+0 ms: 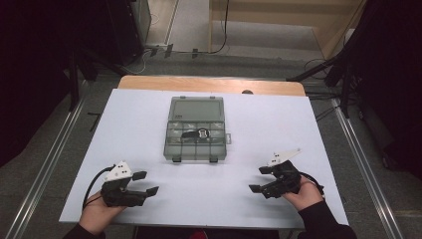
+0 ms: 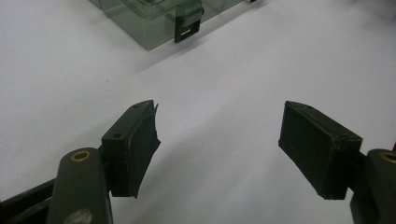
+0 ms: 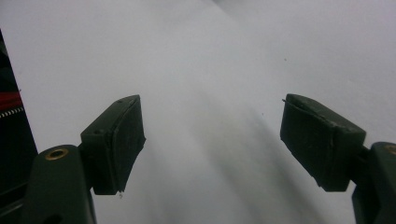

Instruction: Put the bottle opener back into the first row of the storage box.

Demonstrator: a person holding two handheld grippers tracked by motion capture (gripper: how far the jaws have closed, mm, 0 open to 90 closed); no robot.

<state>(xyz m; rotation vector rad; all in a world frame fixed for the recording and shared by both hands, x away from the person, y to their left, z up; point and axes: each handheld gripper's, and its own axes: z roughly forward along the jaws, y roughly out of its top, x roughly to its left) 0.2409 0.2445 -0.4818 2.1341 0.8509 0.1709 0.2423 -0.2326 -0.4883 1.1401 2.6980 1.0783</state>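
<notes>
White-topped table (image 1: pixel 149 124), bare around both grippers. Ahead of and between the fingers lies the clear smoky-grey plastic compartment box (image 1: pixel 195 149), lid apparently open: judged light, rigid, slick-walled; best taken at its edges by the front latches. A small black object (image 1: pixel 195 133) sits inside. Left gripper (image 1: pixel 144 182) and right gripper (image 1: pixel 259 179): fingers wide, empty.

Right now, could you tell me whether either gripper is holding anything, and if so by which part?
Nothing is held. The left gripper and the right gripper both stand open over the bare white table, apart from the compartment box.
</notes>
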